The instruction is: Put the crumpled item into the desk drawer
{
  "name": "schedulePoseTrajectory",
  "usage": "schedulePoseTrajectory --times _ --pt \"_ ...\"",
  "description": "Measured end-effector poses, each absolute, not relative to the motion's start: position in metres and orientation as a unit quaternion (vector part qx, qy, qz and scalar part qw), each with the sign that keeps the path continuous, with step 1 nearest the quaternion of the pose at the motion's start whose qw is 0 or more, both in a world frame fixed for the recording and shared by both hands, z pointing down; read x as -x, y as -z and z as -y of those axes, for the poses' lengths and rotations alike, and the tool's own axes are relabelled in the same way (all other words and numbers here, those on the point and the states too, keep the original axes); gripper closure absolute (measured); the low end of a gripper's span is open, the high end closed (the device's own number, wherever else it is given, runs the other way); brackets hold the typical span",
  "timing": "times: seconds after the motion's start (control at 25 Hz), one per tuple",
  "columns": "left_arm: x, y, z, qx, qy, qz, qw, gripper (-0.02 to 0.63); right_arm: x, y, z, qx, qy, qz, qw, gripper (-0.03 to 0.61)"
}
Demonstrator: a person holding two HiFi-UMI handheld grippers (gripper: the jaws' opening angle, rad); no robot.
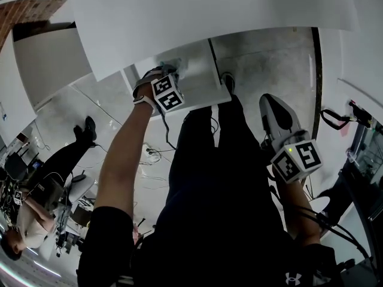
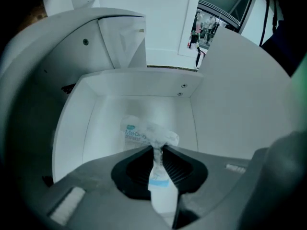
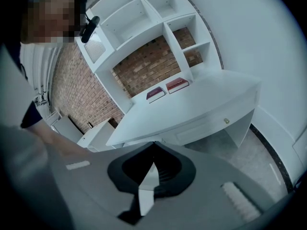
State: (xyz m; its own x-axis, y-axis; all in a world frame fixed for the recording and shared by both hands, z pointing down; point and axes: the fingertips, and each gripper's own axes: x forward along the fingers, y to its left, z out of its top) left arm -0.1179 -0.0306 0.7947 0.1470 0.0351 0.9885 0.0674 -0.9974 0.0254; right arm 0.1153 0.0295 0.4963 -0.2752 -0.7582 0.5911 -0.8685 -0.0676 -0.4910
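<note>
Left gripper (image 2: 157, 151): its jaws were clamped on a thin, twisted neck of the crumpled item, and the gripper pointed down into the drawer.
Crumpled item (image 2: 154, 137): a scrunched pale wrapper with blue print. Its bunched end stuck out past the jaw tips, inside the drawer's walls and over its floor. Whether it touched the floor could not be told.
Reason for the grip: pinching the narrow part probably kept the light wrapper from slipping, and left the bulk free to drop when let go.
Drawer (image 2: 139, 86): white and pulled well out, with the wrapper near the middle, apart from the side walls and the back wall.
Desk (image 1: 209, 17): in the head view, the left arm reached forward beneath its front edge, where the drawer stood out.
Right gripper (image 3: 153, 146): its jaws were together with nothing between them. It was held back at the person's side, seemingly to keep clear.
Stage: the item looked placed for release, and the drawer was not yet closed.
</note>
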Motion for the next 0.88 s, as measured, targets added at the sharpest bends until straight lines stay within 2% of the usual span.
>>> schedulePoseTrajectory --times 0.6,0.88 --pt "0.108 -0.818 0.037 0.758 0.650 0.016 0.047 0.540 -0.114 -0.504 -0.038 -0.594 -0.427 0.677 0.084 0.575" --pt "0.104 -0.813 0.041 0.760 0.646 0.007 0.066 0.465 -0.106 -0.498 -0.037 -0.587 -0.419 0.688 0.082 0.575"
